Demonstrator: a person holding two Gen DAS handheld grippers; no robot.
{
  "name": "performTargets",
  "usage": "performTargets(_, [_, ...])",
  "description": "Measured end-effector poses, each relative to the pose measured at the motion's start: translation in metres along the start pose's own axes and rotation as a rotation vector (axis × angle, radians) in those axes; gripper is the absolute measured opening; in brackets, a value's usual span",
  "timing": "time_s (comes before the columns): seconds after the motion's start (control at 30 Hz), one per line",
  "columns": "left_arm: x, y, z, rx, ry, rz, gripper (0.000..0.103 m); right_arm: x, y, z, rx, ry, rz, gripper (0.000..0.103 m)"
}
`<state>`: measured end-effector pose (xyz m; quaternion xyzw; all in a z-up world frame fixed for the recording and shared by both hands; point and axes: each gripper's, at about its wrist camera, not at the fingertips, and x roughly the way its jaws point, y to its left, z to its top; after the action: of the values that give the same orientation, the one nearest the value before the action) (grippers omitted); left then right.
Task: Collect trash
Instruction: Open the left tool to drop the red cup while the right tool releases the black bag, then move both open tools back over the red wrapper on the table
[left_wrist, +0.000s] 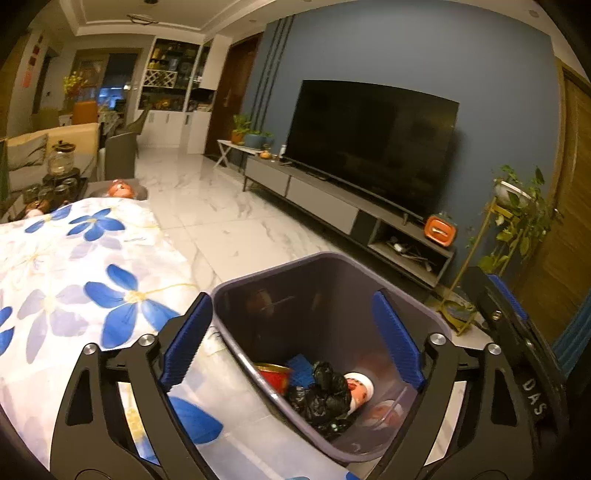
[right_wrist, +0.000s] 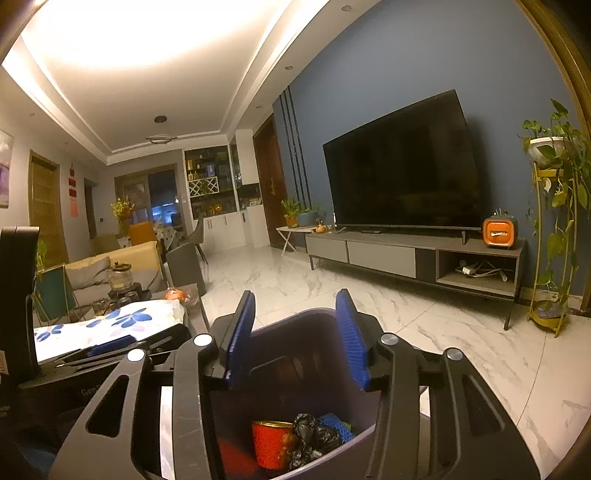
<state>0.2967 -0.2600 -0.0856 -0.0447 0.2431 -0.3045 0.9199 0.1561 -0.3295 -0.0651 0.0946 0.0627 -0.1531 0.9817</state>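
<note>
Trash lies at the bottom of a grey plastic bin that stands on the marble floor, just beside a table covered with a blue-flowered cloth. Inside the bin I see a red cup, a crumpled black bag, a blue piece and a white cup with a red print.

The left gripper hangs over the bin with its blue fingers spread wide, and nothing is between them. The right gripper is also above the bin; its fingers are apart and empty.

Across the room, a dark television stands on a low grey cabinet, with an orange box at its end and a plant on a gold stand beside it.
</note>
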Motion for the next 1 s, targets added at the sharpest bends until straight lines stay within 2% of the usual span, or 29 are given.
performTargets(0.2, [-0.017, 0.007, -0.002, 0.002, 0.001, 0.079, 0.09, -0.008, -0.001, 0.001, 0.019, 0.009, 0.014, 0.055])
performTargets(0.33, [-0.035, 0.013, -0.004, 0.018, -0.006, 0.162, 0.09, -0.014, 0.004, 0.0, 0.016, 0.023, 0.031, 0.06])
performTargets(0.53, [-0.076, 0.041, -0.003, -0.041, -0.033, 0.233, 0.09, -0.026, 0.017, -0.001, -0.007, 0.029, 0.057, 0.067])
performTargets(0.73, [-0.122, 0.066, 0.0, -0.064, -0.074, 0.315, 0.091, -0.038, 0.039, 0.004, -0.02, 0.027, 0.103, 0.071])
performTargets(1.0, [-0.184, 0.109, -0.005, -0.054, -0.135, 0.479, 0.091, -0.047, 0.083, 0.01, -0.039, 0.027, 0.195, 0.072])
